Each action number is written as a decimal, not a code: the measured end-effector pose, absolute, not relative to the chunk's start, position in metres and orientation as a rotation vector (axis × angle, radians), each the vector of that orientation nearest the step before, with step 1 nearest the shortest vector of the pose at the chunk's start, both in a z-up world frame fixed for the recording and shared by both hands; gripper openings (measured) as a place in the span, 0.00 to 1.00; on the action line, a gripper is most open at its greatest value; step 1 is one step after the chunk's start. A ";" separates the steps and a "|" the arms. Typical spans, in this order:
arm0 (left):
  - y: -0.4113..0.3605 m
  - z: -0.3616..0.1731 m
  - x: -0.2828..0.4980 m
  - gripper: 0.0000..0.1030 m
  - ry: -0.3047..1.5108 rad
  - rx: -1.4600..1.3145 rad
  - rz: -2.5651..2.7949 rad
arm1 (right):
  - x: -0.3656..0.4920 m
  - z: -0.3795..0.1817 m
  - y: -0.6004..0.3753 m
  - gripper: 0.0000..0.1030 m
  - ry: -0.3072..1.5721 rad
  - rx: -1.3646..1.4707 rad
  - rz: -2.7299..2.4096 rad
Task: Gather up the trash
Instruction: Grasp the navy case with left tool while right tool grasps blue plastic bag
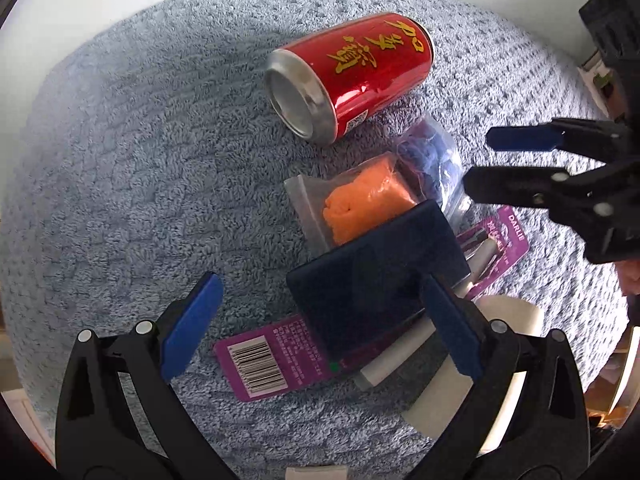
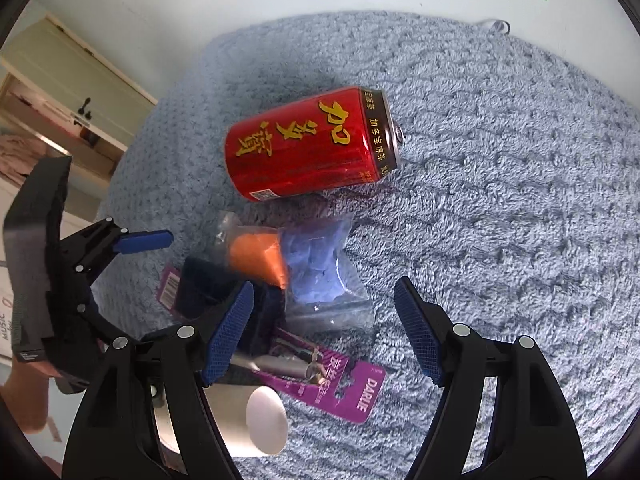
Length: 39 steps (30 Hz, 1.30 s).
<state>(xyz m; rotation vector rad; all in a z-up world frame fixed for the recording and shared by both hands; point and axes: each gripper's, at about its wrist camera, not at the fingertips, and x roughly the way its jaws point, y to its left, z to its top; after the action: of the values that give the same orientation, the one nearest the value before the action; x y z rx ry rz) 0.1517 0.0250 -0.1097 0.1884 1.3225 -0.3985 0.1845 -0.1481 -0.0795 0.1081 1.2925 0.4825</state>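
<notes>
From the left wrist camera I see my left claw (image 1: 316,322) with its blue pads wide apart and nothing clamped, hanging over a heap of trash on a blue-grey towel (image 1: 132,184) that covers the tabletop. A red can (image 1: 352,76) lies on its side toward the far edge of the heap, its open silver end turned toward me. Just beside it sit a clear bag of orange stuff (image 1: 360,204) and a clear bag of blue stuff (image 1: 430,160), touching each other. A dark blue box (image 1: 376,280) lies over a purple card with a barcode (image 1: 264,360), and my right-hand pad overlaps that box in the picture; whether it touches I cannot tell. The right claw (image 1: 500,164) comes in from the right edge, jaws apart, above the blue bag. From the right wrist camera my right claw (image 2: 324,332) stands open and empty, its pads straddling the bag of blue stuff (image 2: 320,272) and a purple Darlie pack (image 2: 340,380). A white roll (image 2: 260,420) lies near my left-hand finger. The red can (image 2: 312,144) rests farther off on the towel (image 2: 520,200), and the left claw (image 2: 136,248) shows at the left, open.
</notes>
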 end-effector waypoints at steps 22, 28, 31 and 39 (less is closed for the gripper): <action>-0.008 -0.129 0.153 0.67 1.357 0.162 -0.570 | 0.195 -0.107 -0.109 0.33 1.272 -0.067 0.398; -0.005 -0.122 0.148 0.61 1.332 0.200 -0.556 | 0.198 -0.099 -0.130 0.33 1.260 0.005 0.395; 0.001 -0.116 0.142 0.59 1.311 0.217 -0.536 | 0.197 -0.091 -0.144 0.33 1.253 0.040 0.390; 0.010 -0.094 0.135 0.55 1.263 0.209 -0.517 | 0.177 -0.066 -0.170 0.33 1.207 0.069 0.381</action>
<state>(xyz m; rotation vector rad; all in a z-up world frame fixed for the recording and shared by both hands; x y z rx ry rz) 0.1346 0.0103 -0.0936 0.2095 1.2626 -0.5174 0.1773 -0.1695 -0.0660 0.0693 1.2070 0.3806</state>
